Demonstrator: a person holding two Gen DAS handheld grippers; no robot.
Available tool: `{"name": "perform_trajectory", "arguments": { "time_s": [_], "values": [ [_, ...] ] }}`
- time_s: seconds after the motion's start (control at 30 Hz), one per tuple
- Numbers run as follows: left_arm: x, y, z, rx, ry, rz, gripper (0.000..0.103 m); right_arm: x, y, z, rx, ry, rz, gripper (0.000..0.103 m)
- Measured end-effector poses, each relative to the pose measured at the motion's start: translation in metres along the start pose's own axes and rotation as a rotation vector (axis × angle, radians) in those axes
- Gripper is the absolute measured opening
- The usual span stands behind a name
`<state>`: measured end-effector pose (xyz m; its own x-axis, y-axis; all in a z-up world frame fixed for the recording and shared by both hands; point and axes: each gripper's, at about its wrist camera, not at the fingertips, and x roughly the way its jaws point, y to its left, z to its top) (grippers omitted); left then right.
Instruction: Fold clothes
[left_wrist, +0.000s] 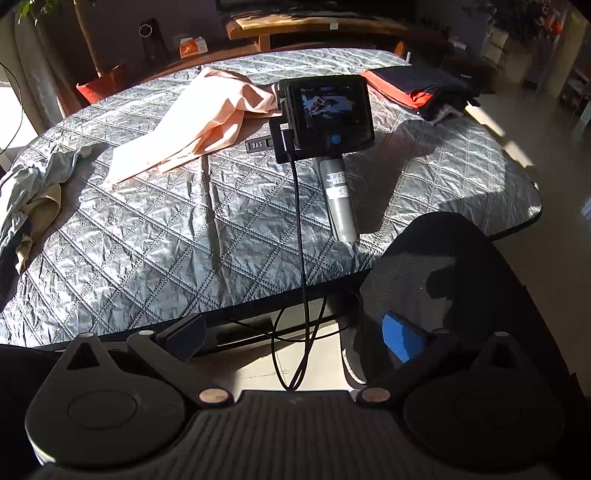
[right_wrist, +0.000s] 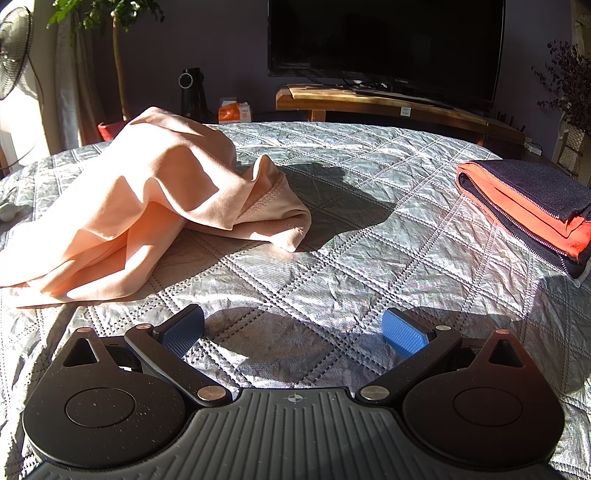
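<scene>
Fingers of my left gripper (left_wrist: 293, 338) are spread wide and hold nothing; they hang off the near edge of the quilted table (left_wrist: 147, 236), above the floor and a looping black cable (left_wrist: 301, 258). My right gripper (right_wrist: 293, 336) is spread as well, empty, sitting low over the quilt with bare cover between its blue pads (right_wrist: 402, 334). Beyond it, ahead and to the left, the peach garment (right_wrist: 147, 206) lies crumpled in a heap, well apart from both grippers. Off to the right sits a folded stack of dark and orange clothes (right_wrist: 532, 210). At the left edge a grey-green garment (left_wrist: 33, 188) is bunched up. Farthest back, a television (right_wrist: 384, 44) stands on a wooden bench (right_wrist: 369, 101).

My worry is the cable: I judge a reach with the left gripper could snag it and drag the right one. Pinching the peach heap blind could also catch two layers and fold it crooked.
</scene>
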<state>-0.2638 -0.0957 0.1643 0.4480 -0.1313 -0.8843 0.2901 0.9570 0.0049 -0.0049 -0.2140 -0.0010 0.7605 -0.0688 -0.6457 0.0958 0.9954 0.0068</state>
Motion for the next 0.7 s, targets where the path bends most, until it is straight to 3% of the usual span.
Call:
{"name": "perform_trajectory", "arguments": {
  "time_s": [0.7],
  "values": [
    [0.0008,-0.0025,-0.0003,0.007,0.005,-0.006,0.102,0.0001,-0.0002,0.0001,-0.001,0.0,0.0,0.103]
  ]
}}
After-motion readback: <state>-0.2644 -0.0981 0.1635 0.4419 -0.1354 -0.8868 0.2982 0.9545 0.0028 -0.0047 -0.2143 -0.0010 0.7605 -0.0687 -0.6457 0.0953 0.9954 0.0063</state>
